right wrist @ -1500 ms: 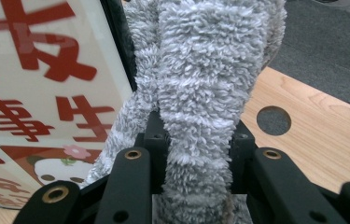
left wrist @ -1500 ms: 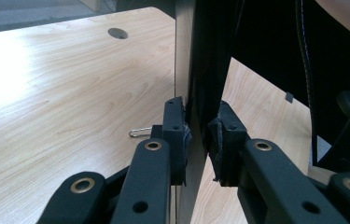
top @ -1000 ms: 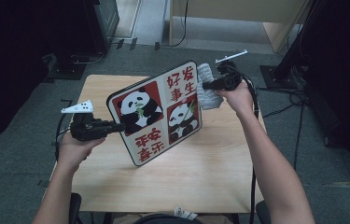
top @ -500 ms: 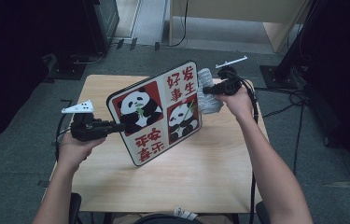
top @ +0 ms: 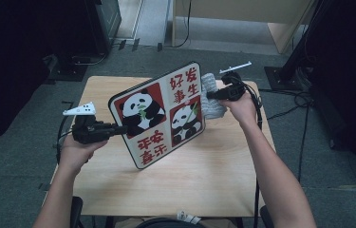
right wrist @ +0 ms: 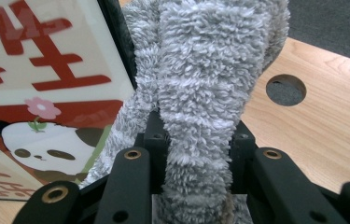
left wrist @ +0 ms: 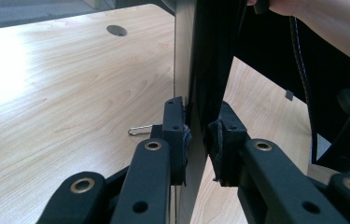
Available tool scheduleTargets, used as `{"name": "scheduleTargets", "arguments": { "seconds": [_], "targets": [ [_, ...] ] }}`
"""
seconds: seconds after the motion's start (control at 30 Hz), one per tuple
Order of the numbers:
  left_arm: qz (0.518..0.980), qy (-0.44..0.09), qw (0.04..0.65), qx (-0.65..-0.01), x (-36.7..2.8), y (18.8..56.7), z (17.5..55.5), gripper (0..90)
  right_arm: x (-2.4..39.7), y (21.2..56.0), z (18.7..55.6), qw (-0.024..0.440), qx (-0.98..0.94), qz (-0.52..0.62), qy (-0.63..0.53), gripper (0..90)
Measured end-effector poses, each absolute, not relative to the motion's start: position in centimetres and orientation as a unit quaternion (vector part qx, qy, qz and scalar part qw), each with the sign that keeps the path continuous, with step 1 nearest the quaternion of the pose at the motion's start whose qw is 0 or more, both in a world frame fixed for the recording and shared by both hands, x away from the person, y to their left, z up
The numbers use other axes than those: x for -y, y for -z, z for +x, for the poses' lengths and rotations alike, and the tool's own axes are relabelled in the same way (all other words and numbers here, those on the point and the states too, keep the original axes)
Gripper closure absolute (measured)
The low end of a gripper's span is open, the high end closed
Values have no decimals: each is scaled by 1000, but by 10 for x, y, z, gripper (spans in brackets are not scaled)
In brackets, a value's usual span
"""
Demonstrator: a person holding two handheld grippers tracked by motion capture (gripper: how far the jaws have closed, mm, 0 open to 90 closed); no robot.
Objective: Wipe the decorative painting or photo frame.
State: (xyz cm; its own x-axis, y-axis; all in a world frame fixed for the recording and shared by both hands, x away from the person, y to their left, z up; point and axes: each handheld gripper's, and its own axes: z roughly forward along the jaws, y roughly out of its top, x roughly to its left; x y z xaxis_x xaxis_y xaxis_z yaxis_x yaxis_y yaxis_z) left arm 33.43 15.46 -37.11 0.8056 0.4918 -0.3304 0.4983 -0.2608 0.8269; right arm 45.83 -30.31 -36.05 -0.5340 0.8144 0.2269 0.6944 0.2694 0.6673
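A flat panda board (top: 159, 114) with red Chinese characters is held tilted above the wooden table (top: 204, 175). My left gripper (top: 118, 128) is shut on the board's left edge; in the left gripper view the board's edge (left wrist: 196, 70) stands between the pads (left wrist: 181, 140). My right gripper (top: 211, 95) is shut on a grey fluffy cloth (top: 212, 97) at the board's right edge. In the right gripper view the cloth (right wrist: 205, 84) rises between the jaws, touching the board (right wrist: 46, 84).
A metal paper clip (left wrist: 140, 130) lies on the table under the board. A round cable hole (right wrist: 286, 89) is in the table's far corner. Dark stands and cables (top: 304, 99) surround the table on the grey floor.
The right gripper and cloth have shifted slightly down along the board's right edge. The board and left gripper have barely moved.
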Motion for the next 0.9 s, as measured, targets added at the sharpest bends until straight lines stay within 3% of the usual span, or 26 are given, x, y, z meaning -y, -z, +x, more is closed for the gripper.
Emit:
{"name": "scheduleTargets", "arguments": {
  "seconds": [0.9],
  "targets": [
    [794, 4, 521, -314, -154, 372, 334, 782, 310, 389, 449, 66, -788, 486, -371, 691]
  ]
}}
